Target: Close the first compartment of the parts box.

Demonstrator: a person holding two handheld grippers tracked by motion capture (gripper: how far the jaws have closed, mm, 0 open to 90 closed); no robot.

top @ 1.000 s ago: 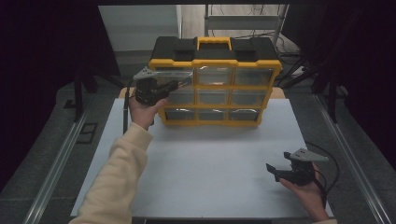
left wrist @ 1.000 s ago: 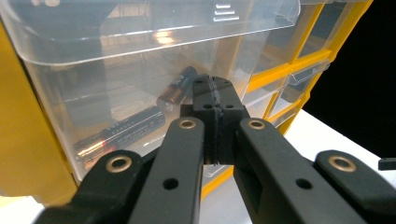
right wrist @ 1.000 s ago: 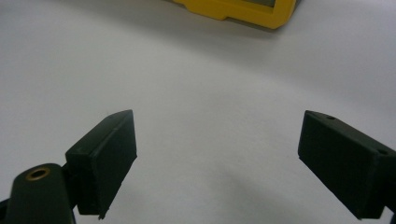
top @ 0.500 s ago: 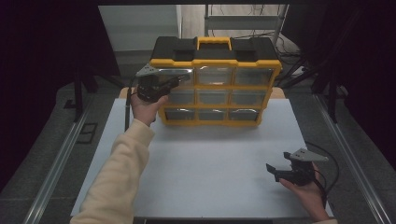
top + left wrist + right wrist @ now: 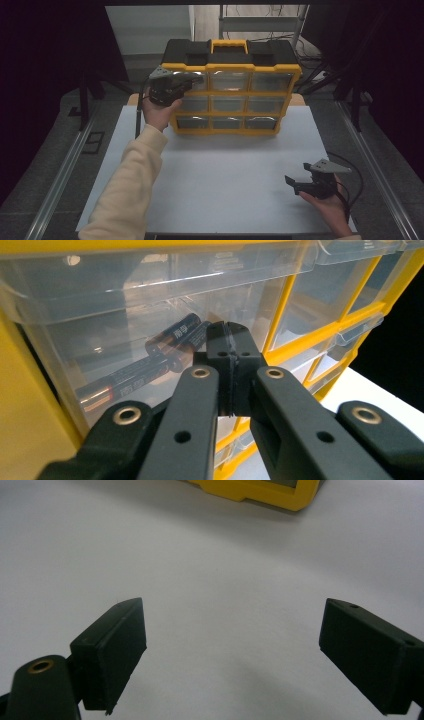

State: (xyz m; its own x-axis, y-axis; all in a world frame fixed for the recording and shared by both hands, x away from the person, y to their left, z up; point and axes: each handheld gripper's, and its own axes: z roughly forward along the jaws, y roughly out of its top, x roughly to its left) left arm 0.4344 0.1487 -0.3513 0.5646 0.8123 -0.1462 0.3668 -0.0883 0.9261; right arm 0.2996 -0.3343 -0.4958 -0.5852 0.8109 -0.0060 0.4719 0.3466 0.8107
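Left claw (image 5: 231,347) closed, clear plastic drawer (image 5: 150,335)

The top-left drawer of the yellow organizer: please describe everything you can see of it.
The top-left drawer is clear plastic, set in the yellow and black organizer that stands upright at the far edge of the white table. It looks pushed in. Through its front, several dark batteries with copper-coloured ends lie on its floor. The left gripper, jaws shut, is at its front face, near the right edge; whether it pinches a lip there cannot be told.
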